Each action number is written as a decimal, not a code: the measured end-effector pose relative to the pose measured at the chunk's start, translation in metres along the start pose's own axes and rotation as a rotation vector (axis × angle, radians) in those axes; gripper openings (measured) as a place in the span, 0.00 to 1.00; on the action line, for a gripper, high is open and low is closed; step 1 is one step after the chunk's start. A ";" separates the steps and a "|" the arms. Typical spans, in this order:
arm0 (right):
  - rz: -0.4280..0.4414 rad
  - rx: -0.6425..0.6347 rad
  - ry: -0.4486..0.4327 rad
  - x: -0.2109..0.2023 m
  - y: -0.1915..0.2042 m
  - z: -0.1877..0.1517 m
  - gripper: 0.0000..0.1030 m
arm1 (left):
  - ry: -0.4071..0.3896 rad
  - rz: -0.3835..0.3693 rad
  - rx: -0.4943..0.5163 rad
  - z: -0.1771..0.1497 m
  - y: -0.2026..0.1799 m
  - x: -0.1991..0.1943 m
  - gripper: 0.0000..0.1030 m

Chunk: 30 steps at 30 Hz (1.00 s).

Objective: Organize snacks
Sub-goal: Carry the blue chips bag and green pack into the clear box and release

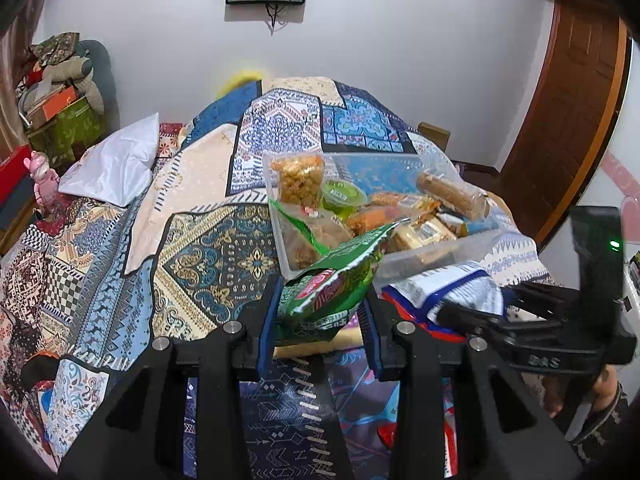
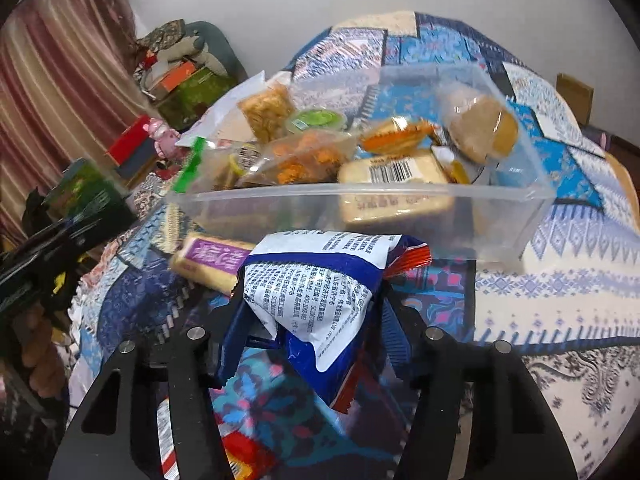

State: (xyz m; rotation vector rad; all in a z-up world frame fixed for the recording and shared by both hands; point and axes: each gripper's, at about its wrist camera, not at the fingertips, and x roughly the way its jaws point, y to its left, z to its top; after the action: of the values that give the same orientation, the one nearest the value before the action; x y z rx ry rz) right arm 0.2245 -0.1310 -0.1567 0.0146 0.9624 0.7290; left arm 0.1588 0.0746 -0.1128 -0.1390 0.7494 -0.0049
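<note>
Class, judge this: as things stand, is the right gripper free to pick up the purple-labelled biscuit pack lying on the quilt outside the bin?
Probably not yet. The right gripper is shut on the blue-and-white bag. The purple-labelled pack lies uncovered just ahead-left, so nothing else blocks it.

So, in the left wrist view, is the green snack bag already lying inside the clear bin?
No, the green snack bag is clamped in the left tool, in front of the clear bin, not lying inside it.
</note>
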 end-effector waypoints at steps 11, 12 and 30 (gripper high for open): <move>-0.054 -0.063 -0.167 -0.052 0.013 0.027 0.54 | -0.050 0.005 -0.007 0.033 -0.003 0.004 0.35; -0.059 -0.066 -0.178 -0.054 0.013 0.030 0.54 | -0.053 0.004 -0.008 0.036 -0.003 0.006 0.35; -0.118 -0.043 -0.170 0.018 -0.013 0.100 0.55 | 0.042 0.030 0.007 0.082 -0.003 0.105 0.35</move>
State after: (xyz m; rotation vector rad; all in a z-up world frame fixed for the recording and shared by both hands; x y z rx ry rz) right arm 0.3132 -0.1008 -0.1151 -0.0175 0.7786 0.6294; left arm 0.2916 0.0762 -0.1242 -0.1215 0.7930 0.0184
